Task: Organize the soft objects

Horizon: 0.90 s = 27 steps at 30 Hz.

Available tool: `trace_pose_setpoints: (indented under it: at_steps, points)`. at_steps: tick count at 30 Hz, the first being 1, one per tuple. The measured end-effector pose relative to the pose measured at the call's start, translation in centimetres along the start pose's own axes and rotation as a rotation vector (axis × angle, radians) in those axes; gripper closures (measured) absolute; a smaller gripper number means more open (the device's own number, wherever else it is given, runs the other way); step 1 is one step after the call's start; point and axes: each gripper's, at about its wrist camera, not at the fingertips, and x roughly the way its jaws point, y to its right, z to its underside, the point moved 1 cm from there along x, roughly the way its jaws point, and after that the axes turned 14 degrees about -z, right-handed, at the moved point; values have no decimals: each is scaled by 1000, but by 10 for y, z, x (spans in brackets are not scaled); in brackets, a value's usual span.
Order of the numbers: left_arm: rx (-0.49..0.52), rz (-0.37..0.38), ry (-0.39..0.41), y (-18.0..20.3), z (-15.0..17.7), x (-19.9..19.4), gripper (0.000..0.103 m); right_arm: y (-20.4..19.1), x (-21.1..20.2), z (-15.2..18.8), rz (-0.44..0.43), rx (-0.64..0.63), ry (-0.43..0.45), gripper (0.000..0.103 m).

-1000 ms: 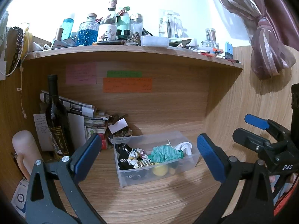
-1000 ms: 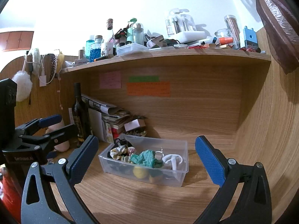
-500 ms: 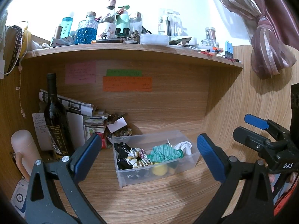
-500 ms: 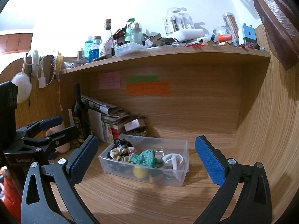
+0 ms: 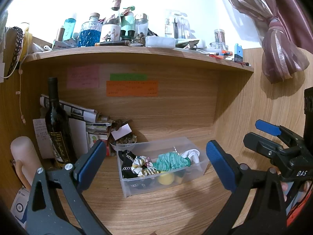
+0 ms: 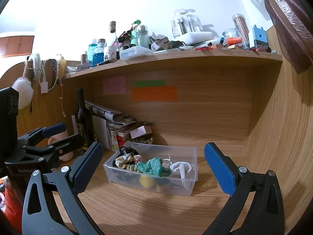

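Observation:
A clear plastic bin (image 5: 201,165) (image 6: 192,168) sits on the wooden desk under a shelf. It holds a green cloth (image 5: 171,161) (image 6: 152,166), a patterned scrunchie (image 5: 139,165) (image 6: 127,161), a white cloth (image 5: 192,154) (image 6: 182,169), a black item (image 5: 127,161) and a yellow ball (image 5: 166,179) (image 6: 146,182). My left gripper (image 5: 156,164) is open and empty, held back from the bin. My right gripper (image 6: 153,167) is open and empty, also held back from the bin.
A dark wine bottle (image 5: 57,125) (image 6: 84,121), stacked papers (image 5: 78,113) and a small bowl (image 5: 125,143) stand left of the bin. A pink bottle (image 5: 23,156) stands at far left. The shelf above (image 5: 137,51) is crowded with bottles. A curtain (image 5: 279,39) hangs at right.
Both views have shifted only slightly. The bin's contents have not moved, and both grippers stay open.

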Motion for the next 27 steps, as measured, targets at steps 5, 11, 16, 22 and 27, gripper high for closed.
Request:
trace_pose_setpoints:
  at_steps: [5, 11, 16, 22, 27]
  points:
    - [-11, 15, -7, -1, 0, 1, 0, 0, 0, 0, 0, 0, 1, 0]
    - [-17, 15, -14, 0, 1, 3, 0, -1, 1, 0, 4, 0, -2, 0]
    - [-8, 18, -22, 2, 2, 4, 0, -2, 3, 1, 2, -4, -6, 0]
    - [-14, 18, -21, 2, 2, 4, 0, -4, 5, 2, 6, -2, -10, 0]
    - [-17, 13, -24, 2, 2, 4, 0, -4, 6, 3, 11, 2, -11, 0]
